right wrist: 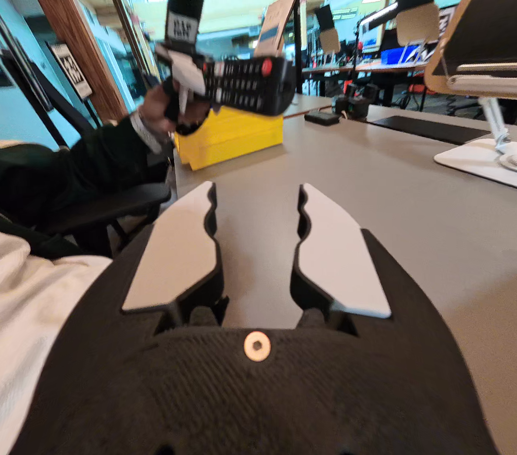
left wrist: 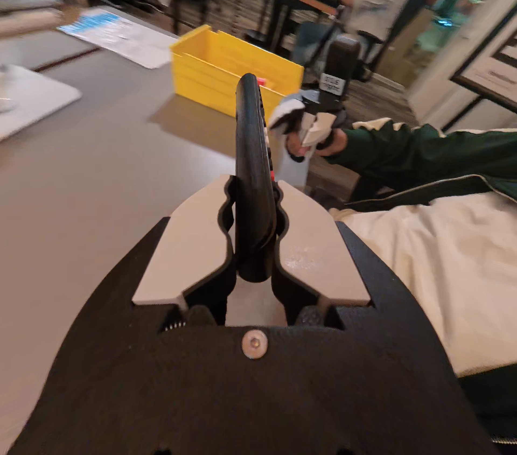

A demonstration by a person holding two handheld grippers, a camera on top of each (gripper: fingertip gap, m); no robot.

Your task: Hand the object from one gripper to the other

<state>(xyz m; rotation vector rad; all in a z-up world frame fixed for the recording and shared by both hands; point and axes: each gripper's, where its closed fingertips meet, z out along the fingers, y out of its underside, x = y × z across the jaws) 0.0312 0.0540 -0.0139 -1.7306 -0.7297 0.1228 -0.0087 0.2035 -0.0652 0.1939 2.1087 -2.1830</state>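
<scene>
My left gripper (left wrist: 253,184) is shut on a black remote control (left wrist: 250,150), held on edge with its far end pointing away above the grey table (left wrist: 98,161). The right wrist view shows that remote (right wrist: 246,83) from its button side, with a red button near its far end, held in the left gripper (right wrist: 195,78) in front of the yellow bin (right wrist: 232,134). My right gripper (right wrist: 256,187) is open and empty, low over the table, well short of the remote. In the left wrist view the right gripper (left wrist: 293,120) is to the right of the remote, apart from it.
A yellow bin (left wrist: 223,69) stands on the table beyond the remote. Papers (left wrist: 112,33) lie far left. A white stand base (right wrist: 475,159) and a black mat (right wrist: 428,128) lie at the right. A chair armrest (right wrist: 106,206) is left of the table edge.
</scene>
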